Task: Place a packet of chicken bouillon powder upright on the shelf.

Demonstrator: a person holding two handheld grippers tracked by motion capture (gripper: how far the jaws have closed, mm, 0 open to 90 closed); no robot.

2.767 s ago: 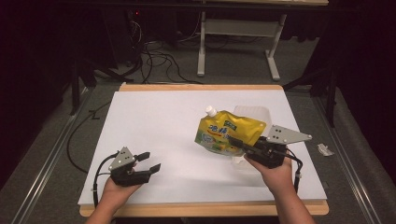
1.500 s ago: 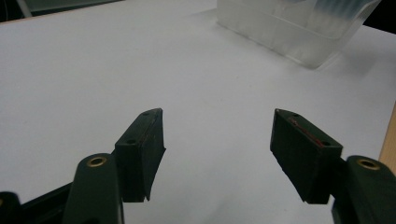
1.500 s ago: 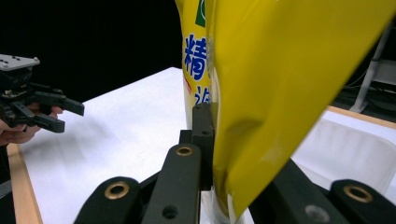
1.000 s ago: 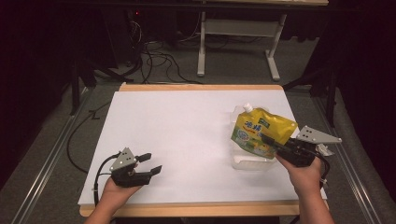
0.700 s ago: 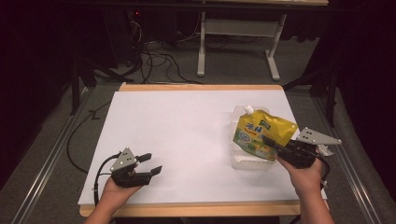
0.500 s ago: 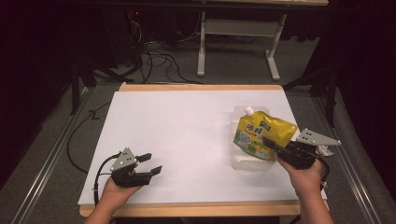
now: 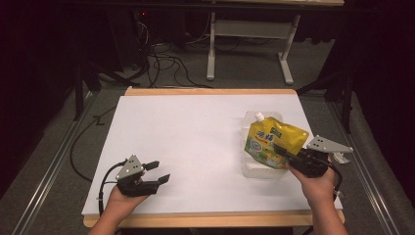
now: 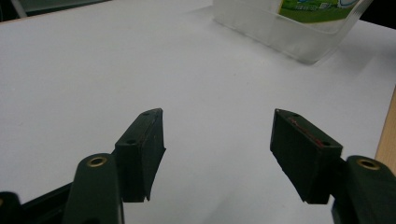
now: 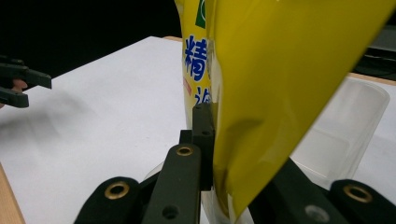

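Two grippers are at work on the white table top (image 7: 195, 132). Nearest to the person, at the near left, the left gripper (image 7: 151, 173) rests low over the table with its jaws spread wide and nothing between them. It is well apart from everything else, so it cannot help if something slips.

At the near right, the right gripper (image 7: 284, 152) is clamped tight on the lower edge of the shiny yellow soft pouch with a white spout (image 7: 274, 139). The right gripper view shows the thin yellow film pinched flat between the two black jaws.

The pouch hangs tilted over the clear see-through plastic box (image 7: 262, 169), which sits on the right side of the table. Its low end looks to be down inside the box, and its spout points to the far left.

The grip is only on a thin bit of film at one edge. The pouch is heavy and floppy, so it could slide out of the jaws or swing. If it swings, it could knock the light box and push it along the table or tip it. If the jaws let go while the pouch leans this much, it could flop over the box wall and land on the table.
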